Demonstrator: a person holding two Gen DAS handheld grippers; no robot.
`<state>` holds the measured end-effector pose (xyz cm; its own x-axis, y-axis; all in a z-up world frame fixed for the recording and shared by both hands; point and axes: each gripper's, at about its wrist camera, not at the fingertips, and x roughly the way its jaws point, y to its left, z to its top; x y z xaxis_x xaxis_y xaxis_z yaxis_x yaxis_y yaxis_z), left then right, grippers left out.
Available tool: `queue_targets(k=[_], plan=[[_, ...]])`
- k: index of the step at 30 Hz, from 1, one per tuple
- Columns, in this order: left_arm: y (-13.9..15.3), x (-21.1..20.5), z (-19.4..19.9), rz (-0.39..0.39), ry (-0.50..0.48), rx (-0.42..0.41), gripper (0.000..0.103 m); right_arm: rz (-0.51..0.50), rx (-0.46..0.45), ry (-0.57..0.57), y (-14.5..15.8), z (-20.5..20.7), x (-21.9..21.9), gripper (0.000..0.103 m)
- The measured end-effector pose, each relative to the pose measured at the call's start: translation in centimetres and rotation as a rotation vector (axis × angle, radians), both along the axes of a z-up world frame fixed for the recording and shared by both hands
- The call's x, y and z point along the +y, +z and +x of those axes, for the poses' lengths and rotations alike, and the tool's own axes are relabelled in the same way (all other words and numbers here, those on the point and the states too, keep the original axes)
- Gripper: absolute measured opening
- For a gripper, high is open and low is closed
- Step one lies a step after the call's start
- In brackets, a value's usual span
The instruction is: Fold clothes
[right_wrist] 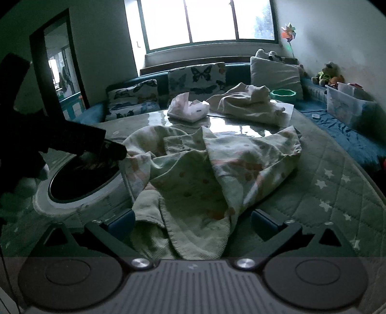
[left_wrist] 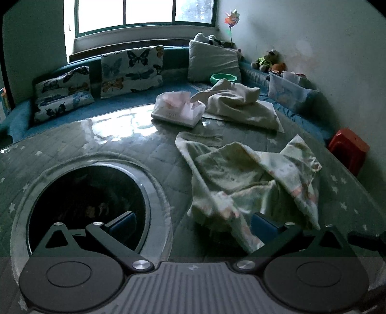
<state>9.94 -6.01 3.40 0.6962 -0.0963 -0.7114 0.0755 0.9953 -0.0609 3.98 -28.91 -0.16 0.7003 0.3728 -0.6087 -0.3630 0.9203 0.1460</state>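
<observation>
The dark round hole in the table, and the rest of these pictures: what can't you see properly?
- Round hole, left wrist view: its inside is too dark.
- Patterned cloth, right wrist view: crumpled; folds hide its shape, the gripper body its near edge.
- Cream garment: bunched, type unclear.
- Plush toys: too small.
- Window: overexposed.

Free lane btwn round black inset (left_wrist: 89,207) & crumpled cloth (left_wrist: 243,183); tissue pack (left_wrist: 178,111), cream garment (left_wrist: 241,103) block far edge.

dim, green cast | backlit by window (left_wrist: 144,12) | tabletop glare | fisheye edges
</observation>
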Motion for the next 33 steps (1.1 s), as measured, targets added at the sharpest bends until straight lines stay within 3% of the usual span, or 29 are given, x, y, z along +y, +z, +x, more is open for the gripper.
queue_targets(k=[11, 17, 20, 27, 33], plan=[[-0.4, -0.6, 3.7, 0.004, 0.030, 0.025, 0.098, -0.006, -0.016, -0.003, 0.5, 1.6, -0.1, 0.103], [-1.2, 0.1, 5.5, -0.020, 0.059, 0.068, 0.078, -0.015, -0.029, -0.004, 0.8, 2.7, 0.1, 0.099], [-1.9, 0.6, 5.9, -0.027, 0.060, 0.097, 0.058, -0.023, -0.041, -0.006, 1.1, 3.7, 0.3, 0.093], [-2.9, 1.1, 6.2, -0.051, 0.043, 0.137, 0.026, -0.068, -0.049, -0.007, 1.2, 7.3, 1.1, 0.083], [-3.0, 0.9, 6.0, -0.047, 0.017, 0.140, 0.017, -0.135, 0.003, -0.006, -1.0, 9.9, 1.8, 0.067]])
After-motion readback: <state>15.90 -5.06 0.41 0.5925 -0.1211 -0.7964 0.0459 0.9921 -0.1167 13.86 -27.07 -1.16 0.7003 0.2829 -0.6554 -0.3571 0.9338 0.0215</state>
